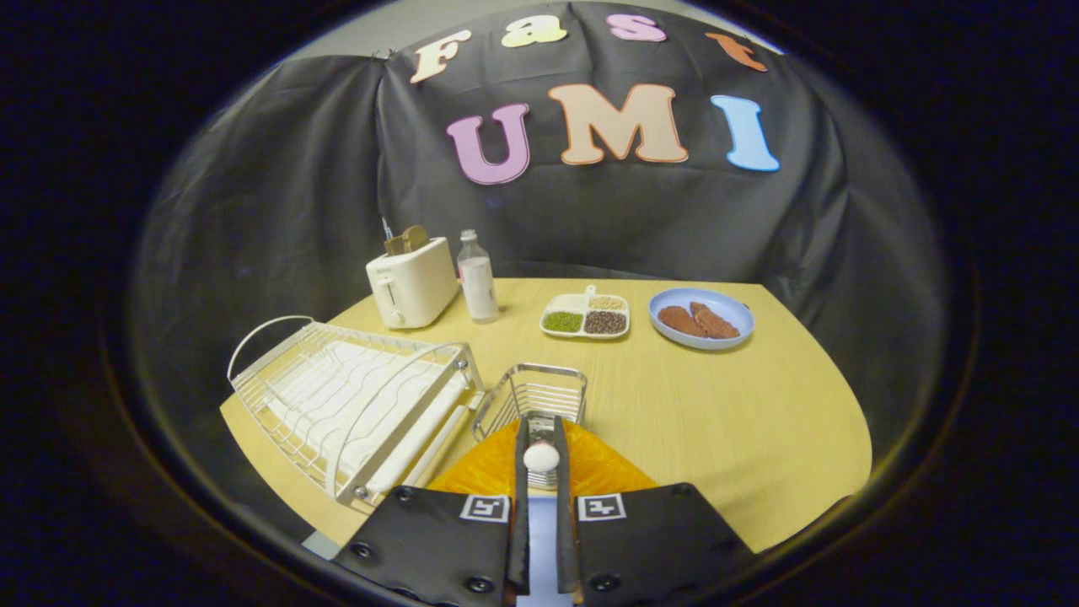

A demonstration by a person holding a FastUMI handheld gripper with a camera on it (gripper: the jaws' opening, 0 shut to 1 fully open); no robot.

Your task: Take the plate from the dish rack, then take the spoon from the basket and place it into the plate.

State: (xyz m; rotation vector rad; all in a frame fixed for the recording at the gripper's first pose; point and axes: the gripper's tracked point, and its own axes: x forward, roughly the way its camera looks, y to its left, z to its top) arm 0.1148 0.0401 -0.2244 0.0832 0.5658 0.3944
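Tool (541, 459) clamped on the spoon (541, 457), handle running back between the fingers, hanging right over the orange plate (607, 468) on the bench (716, 405); basket (531, 396) just beyond, dish rack (354, 405) alongside.

A white toaster (412, 283) stands at the far left of the light wooden table (759, 421), with what appears to be toast protruding from its slots. A clear bottle (477, 277) stands upright just beside the toaster. Further along the far edge lie a white divided tray (587, 316) holding grains or beans and a blue plate (701, 318) carrying two brown pieces of food.
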